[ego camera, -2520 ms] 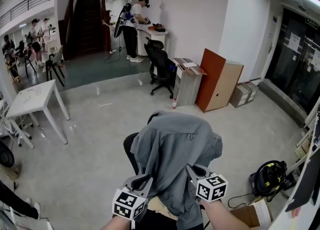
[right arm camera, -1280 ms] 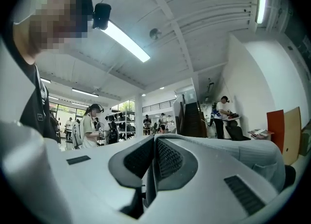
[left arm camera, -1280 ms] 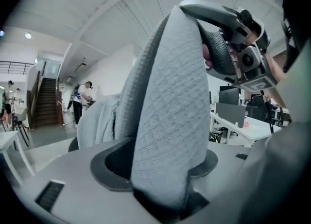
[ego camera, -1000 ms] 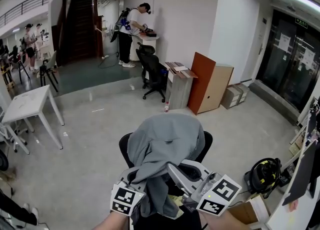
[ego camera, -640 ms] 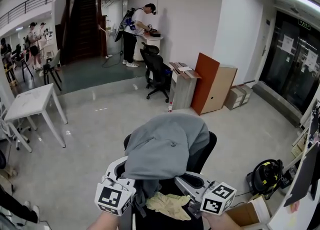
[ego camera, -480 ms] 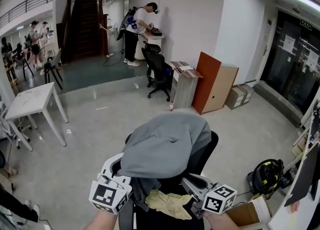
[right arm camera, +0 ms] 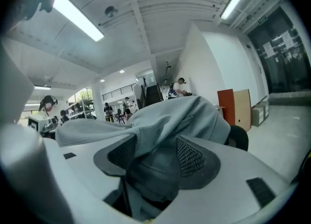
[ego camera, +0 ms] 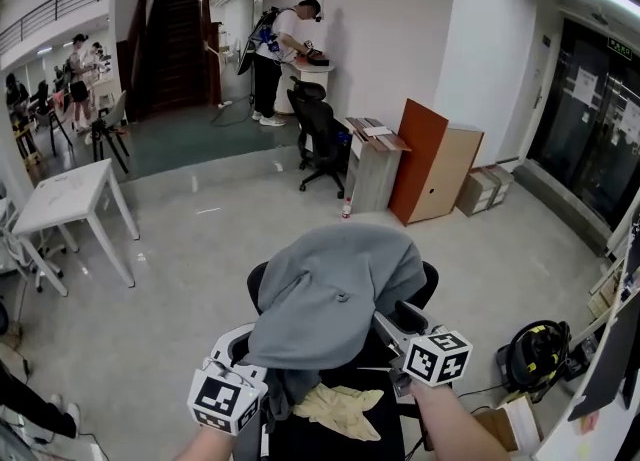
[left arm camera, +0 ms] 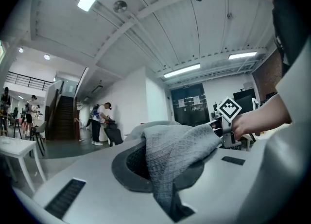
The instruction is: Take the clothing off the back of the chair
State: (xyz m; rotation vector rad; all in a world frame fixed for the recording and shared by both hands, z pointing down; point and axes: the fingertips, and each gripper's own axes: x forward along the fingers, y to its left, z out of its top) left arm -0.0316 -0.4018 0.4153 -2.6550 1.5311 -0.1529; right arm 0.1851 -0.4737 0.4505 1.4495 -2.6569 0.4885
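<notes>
**Left gripper clamped on the shirt, right one open around it**

The grey shirt (ego camera: 340, 284) is draped over the back of the black office chair (ego camera: 428, 287), straight ahead of both grippers and hanging down between them.

The left gripper (left arm camera: 165, 169) has its jaws closed on a fold of the grey cloth, which runs out ahead of the pads and off towards the other gripper. That grip probably serves to keep the garment from sliding off while the other side is taken afresh.

The right gripper (right arm camera: 155, 160) has just been opening its jaws. They now stand wide apart, with a bunch of shirt fabric lying loosely between them and more of it heaped just beyond the tips. It looks set for a new bite lower on the cloth.

Below both grippers a pale yellow cloth (ego camera: 335, 409) lies on the seat.

The shirt hides the top of the chair back and, in the head view, both grippers' fingertips. Which part of the shirt the left jaws hold cannot be told, nor whether the right pads brush the cloth.
</notes>
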